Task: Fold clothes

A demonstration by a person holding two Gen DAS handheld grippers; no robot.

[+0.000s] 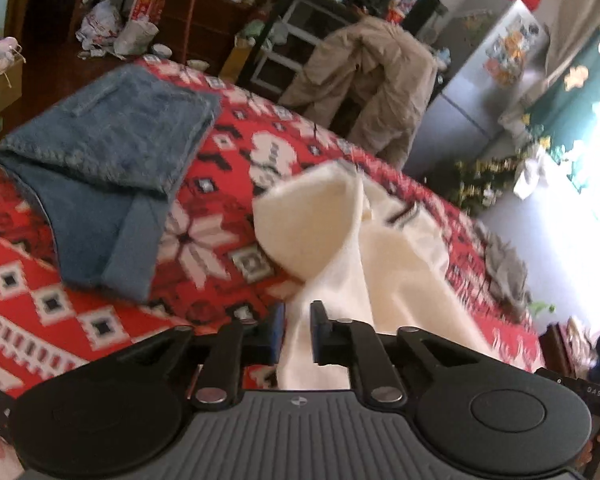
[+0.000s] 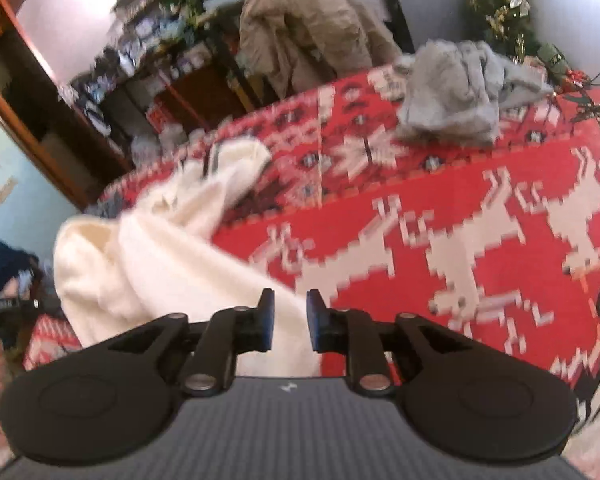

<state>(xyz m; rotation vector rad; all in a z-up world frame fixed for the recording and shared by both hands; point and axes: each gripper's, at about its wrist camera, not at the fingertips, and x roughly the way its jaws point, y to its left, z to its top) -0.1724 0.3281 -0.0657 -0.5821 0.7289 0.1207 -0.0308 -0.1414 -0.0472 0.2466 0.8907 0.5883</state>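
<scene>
- I am gripping the cream garment (image 1: 332, 216) with my left gripper (image 1: 298, 332); its fingers (image 1: 319, 332) are pressing in on a strip of the white cloth that is running up between them.
- I am holding my right gripper (image 2: 290, 325) on the same cream garment (image 2: 140, 248) from the other side; cloth is passing between its fingers (image 2: 266, 322), and they look clamped on it, though a narrow gap is showing beside the fabric.
- The cream garment is hanging lifted between my two grippers, with its far part bunching and drooping onto the red patterned blanket (image 1: 228, 148) that is covering the surface below.
- In the left wrist view, a dark label or tab is showing near the garment's upper folds; it is too blurred for me to read.
- The folded blue garment (image 1: 108, 160) is lying flat on the blanket toward its left edge, well apart from the cream one, with a flap sticking out at its near side.
- In the right wrist view, the grey garment (image 2: 456, 92) is sitting crumpled near the far right corner of the red patterned blanket (image 2: 440, 208), untouched by either gripper.
- A beige coat (image 2: 304, 28) is draping over furniture beyond the blanket's far edge.
- A silver fridge (image 1: 488, 80) with magnets is standing further back on the right in the left wrist view.
- Both views are smeared with motion blur, so fine details of the fabric are unclear to me.
</scene>
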